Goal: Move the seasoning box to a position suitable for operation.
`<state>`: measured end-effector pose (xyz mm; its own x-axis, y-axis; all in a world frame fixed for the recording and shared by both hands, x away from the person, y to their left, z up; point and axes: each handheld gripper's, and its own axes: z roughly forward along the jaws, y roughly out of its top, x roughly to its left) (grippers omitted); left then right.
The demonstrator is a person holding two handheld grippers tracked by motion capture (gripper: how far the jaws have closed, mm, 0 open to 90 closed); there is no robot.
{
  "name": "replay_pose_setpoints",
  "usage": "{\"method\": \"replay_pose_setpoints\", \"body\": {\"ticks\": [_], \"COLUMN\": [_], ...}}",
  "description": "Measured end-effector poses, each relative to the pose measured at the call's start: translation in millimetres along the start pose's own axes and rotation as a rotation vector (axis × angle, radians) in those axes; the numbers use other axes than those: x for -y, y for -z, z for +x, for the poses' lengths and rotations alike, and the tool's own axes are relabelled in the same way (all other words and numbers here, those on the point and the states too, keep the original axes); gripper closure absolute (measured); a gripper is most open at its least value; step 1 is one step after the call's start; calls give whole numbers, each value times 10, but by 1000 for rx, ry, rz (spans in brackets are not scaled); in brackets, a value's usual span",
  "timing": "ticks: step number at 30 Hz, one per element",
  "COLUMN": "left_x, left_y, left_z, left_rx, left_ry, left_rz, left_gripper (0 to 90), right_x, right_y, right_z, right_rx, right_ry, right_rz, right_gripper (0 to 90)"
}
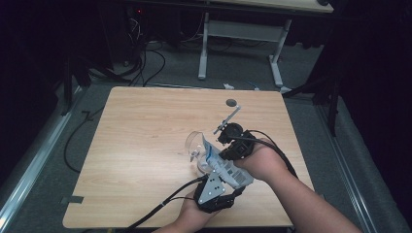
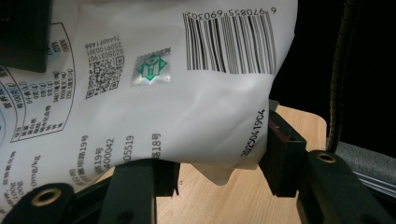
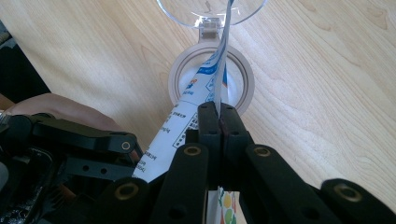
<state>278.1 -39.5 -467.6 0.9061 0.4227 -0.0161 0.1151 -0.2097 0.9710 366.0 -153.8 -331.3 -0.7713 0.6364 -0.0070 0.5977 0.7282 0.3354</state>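
Observation:
A white printed pouch [image 1: 227, 171] with a barcode is held between both grippers near the table's front right. My left gripper [image 1: 227, 182] grips its lower part; in the left gripper view the pouch [image 2: 187, 107] bulges between the two jaws of that gripper [image 2: 219, 156]. My right gripper [image 3: 219, 112] is shut on the pouch's thin top edge [image 3: 187, 121]. The pouch's tip hangs over the round mouth of a clear jar [image 3: 243, 77], whose hinged lid [image 3: 187, 14] stands open. In the high view the jar [image 1: 194, 145] sits just left of the right gripper [image 1: 219, 154].
The wooden table [image 1: 145, 145] has a small dark round hole [image 1: 231, 102] near its far edge. Cables [image 1: 145, 63] lie on the grey floor behind it, by the white legs of another desk [image 1: 203, 53].

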Motion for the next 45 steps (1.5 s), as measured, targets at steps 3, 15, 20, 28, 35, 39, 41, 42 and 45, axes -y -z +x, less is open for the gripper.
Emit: {"method": "replay_pose_setpoints", "body": {"ticks": [3, 15, 20, 28, 35, 39, 41, 42, 45], "left_x": [-5, -15, -27, -39, -49, -51, -52, -52, -53], "left_y": [1, 7, 8, 12, 14, 15, 13, 12, 13], "left_z": [4, 14, 16, 17, 17, 19, 20, 20, 20], "left_rx": [-1, -3, -4, -5, -7, -7, -8, -8, -8], "left_ry": [4, 5, 4, 3, 5, 5, 6, 6, 7], "left_rz": [-4, -11, -11, -18, -21, -22, -23, -23, -24], "left_gripper": [546, 546, 547, 548, 548, 548, 548, 548, 548], "right_x": [-11, -37, -43, -50, -59, -61, -63, -64, -67], "right_y": [2, 3, 8, 20, 29, 27, 27, 26, 26], "right_z": [2, 13, 10, 10, 12, 9, 6, 6, 7], "right_rx": [0, 5, 7, 8, 11, 8, 8, 8, 9], "right_ry": [-2, 3, 7, 8, 10, 11, 13, 12, 10], "right_rz": [-1, 2, 1, -2, -1, -3, -4, -3, -2], "right_gripper": [899, 899, 899, 899, 899, 899, 899, 899, 899]}}
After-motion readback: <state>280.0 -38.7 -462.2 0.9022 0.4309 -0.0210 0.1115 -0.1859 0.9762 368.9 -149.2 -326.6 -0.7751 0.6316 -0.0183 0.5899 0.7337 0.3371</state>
